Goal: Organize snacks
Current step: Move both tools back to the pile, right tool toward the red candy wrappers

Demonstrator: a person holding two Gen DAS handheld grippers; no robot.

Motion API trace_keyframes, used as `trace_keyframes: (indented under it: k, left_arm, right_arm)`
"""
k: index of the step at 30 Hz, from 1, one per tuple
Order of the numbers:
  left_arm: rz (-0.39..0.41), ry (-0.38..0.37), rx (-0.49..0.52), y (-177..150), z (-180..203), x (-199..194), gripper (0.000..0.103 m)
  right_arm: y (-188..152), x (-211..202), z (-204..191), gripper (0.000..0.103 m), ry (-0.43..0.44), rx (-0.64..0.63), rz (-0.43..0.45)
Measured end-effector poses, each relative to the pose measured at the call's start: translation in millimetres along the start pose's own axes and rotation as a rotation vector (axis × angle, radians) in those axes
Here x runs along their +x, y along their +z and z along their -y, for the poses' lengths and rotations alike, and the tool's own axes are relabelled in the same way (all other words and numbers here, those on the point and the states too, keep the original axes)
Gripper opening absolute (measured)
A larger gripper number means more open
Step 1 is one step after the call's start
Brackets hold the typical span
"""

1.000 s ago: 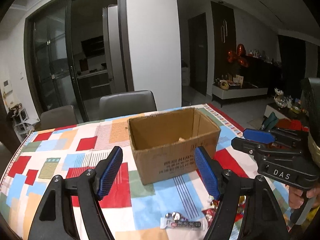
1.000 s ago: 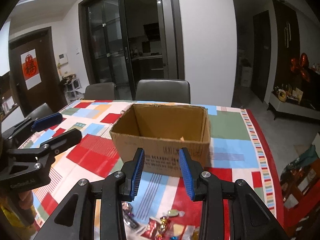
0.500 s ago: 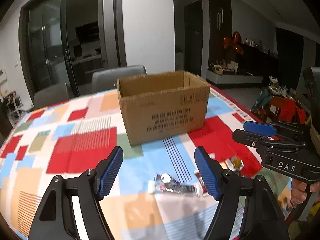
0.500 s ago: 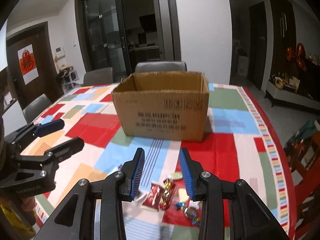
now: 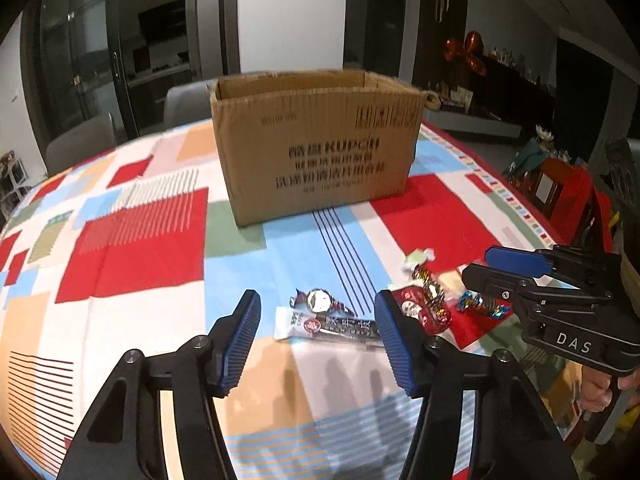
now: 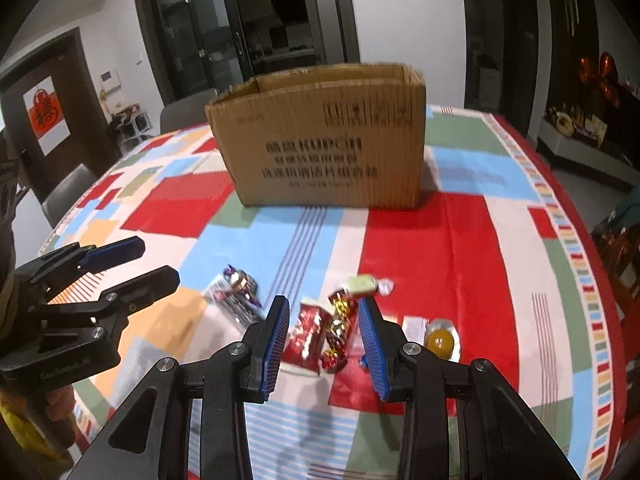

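Your left gripper (image 5: pixel 318 338) has its jaws closing, still partly apart, with nothing pressed between the blue pads; a long white snack packet (image 5: pixel 326 322) lies on the tablecloth (image 5: pixel 152 240) in line with the gap, and contact cannot be confirmed. Your right gripper (image 6: pixel 324 344) is released, jaws narrowly apart, holding nothing; 2 red foil packets (image 6: pixel 320 330) lie on the cloth in line with its gap. Beside them you have 1 pale green wrapped sweet (image 6: pixel 362 284), 1 clear packet with a yellow round piece (image 6: pixel 440 340) and some small foil-wrapped candies (image 5: pixel 480 306), too blurred to count. All snacks sit near the front table edge, outside the box. 1 open cardboard box (image 5: pixel 316 148) stands upright behind them, well apart. 2 grey chairs (image 5: pixel 80 142) stand behind the table. Nothing stands between the snacks and the box.
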State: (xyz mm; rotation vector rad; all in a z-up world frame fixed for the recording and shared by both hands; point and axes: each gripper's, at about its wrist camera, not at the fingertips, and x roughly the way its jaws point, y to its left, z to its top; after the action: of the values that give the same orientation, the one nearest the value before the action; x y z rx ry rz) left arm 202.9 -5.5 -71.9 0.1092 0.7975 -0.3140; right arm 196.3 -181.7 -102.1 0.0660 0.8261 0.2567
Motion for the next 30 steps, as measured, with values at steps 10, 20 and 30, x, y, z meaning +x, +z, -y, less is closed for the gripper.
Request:
trace_keyframes:
  k: [10,20,30]
  left_arm:
    - [-0.088,-0.038,-0.020,-5,-2,36,0.047]
    - [-0.141,-0.060,-0.070,-3,-5,67,0.040]
    - [-0.159,-0.037,-0.081,-1,-7,82,0.038]
  right_arm:
    - [-10,23,10,0.036,-0.004,0.034,-0.063]
    - [-12,37,13,0.028,0.010,0.060,-0.088]
    - [-15,51,11,0.023,0.025,0.057,-0.119]
